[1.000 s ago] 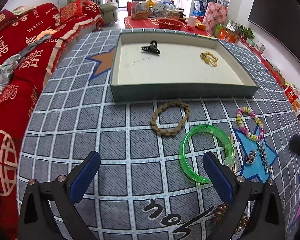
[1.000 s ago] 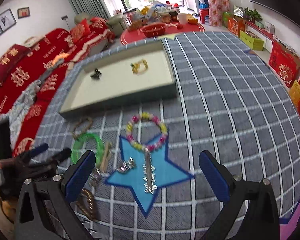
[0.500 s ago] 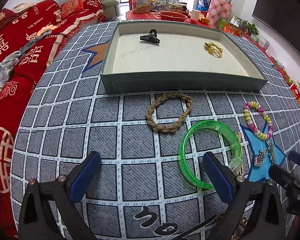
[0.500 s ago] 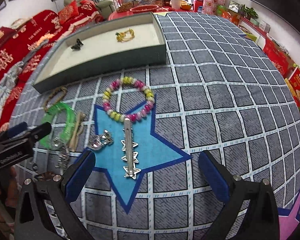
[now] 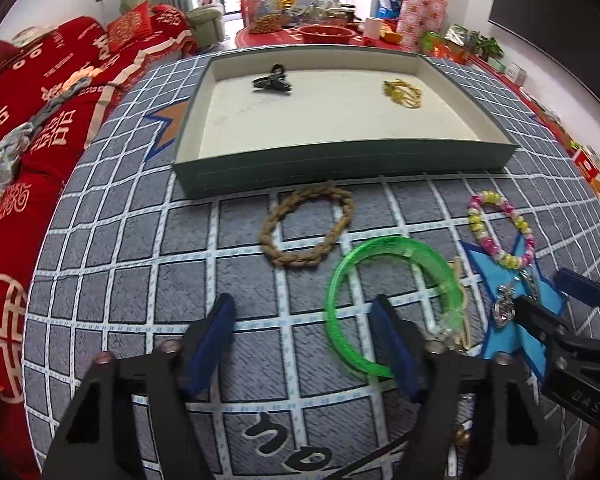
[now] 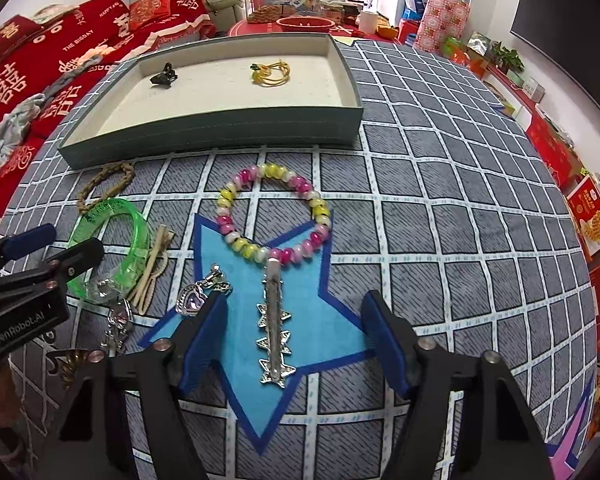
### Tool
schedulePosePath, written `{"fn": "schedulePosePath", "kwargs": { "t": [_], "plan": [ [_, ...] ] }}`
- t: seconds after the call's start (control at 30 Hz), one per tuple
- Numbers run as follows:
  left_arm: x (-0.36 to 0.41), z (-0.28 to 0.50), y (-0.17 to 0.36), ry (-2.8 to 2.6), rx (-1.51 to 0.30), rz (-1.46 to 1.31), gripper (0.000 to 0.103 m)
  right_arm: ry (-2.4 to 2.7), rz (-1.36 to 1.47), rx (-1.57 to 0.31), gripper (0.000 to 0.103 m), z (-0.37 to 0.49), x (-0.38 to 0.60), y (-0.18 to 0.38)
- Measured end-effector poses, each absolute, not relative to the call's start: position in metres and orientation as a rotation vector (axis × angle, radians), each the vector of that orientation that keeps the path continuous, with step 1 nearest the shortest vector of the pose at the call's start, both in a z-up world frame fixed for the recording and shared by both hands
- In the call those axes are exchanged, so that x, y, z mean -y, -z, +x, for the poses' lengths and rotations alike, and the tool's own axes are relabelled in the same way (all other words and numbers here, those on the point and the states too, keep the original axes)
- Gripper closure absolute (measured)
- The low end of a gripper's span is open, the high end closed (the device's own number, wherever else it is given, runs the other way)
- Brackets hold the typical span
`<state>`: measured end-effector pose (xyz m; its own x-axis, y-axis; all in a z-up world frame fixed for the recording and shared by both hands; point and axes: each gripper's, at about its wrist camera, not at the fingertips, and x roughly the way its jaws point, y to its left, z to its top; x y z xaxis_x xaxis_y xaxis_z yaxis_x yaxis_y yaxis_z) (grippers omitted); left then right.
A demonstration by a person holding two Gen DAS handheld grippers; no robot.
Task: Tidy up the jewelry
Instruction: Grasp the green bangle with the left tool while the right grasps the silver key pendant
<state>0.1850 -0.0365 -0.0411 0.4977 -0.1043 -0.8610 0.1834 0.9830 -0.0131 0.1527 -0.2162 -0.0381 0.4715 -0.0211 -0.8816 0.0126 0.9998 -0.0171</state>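
Note:
A green tray [image 5: 340, 164] [image 6: 220, 128] holds a black hair claw [image 5: 272, 81] and a yellow bracelet [image 5: 404, 94]. In front of it lie a braided brown bracelet [image 5: 306, 230], a green bangle [image 5: 392, 300] [image 6: 112, 248], a pink-and-yellow bead bracelet [image 6: 276, 214] [image 5: 500, 232] and a silver star hair clip [image 6: 274, 328]. My left gripper [image 5: 304, 344] is open, its right finger over the bangle's near edge. My right gripper [image 6: 292, 340] is open, its fingers on either side of the star clip. A heart pendant [image 6: 192, 302] lies by its left finger.
A beige clip [image 6: 154, 270] and a small silver charm [image 6: 118, 326] lie beside the bangle. The grey grid mat [image 6: 440, 200] covers the table. A red sofa [image 5: 28, 120] runs along the left. Boxes [image 6: 592, 216] stand past the right edge.
Both grippers have moved forward and lower toward the jewelry and their fingers have narrowed. The right gripper now straddles the star clip; the left finger reaches the bangle.

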Motion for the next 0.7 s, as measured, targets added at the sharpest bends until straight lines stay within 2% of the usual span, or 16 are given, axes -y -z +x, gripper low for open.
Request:
{"fn": "schedulePosePath", "kwargs": {
  "t": [0.07,0.17,0.2,0.23,0.27,0.3,0.53,0.6,0.63,0.7],
  "plan": [
    [0.040,0.183,0.039,0.190,-1.030,0.090,0.042,0.014,-0.013,-1.078,0.042,0.152,0.214,0.037],
    [0.042,0.181,0.038,0.209,-1.023,0.091,0.064,0.008,-0.015,-1.077,0.052,0.151,0.211,0.036],
    [0.042,0.181,0.037,0.220,-1.023,0.090,0.075,0.006,-0.016,-1.078,0.057,0.151,0.210,0.036],
    [0.042,0.180,0.037,0.232,-1.023,0.085,0.080,0.005,-0.018,-1.077,0.067,0.151,0.209,0.035],
    [0.042,0.180,0.036,0.240,-1.022,0.077,0.081,0.006,-0.020,-1.075,0.073,0.151,0.208,0.035],
    [0.041,0.179,0.036,0.246,-1.021,0.063,0.081,0.005,-0.019,-1.074,0.085,0.150,0.208,0.034],
    [0.032,0.172,0.029,0.273,-1.001,0.008,0.081,-0.022,0.098,-1.050,0.085,0.144,0.226,0.027],
    [0.030,0.170,0.023,0.281,-0.989,0.000,0.084,-0.037,0.130,-1.033,0.085,0.143,0.233,0.022],
    [0.029,0.170,0.020,0.288,-0.983,-0.006,0.084,-0.043,0.142,-1.026,0.089,0.142,0.235,0.019],
    [0.027,0.169,0.013,0.297,-0.965,-0.005,0.084,-0.050,0.158,-1.009,0.089,0.140,0.240,0.011]
  ]
}}
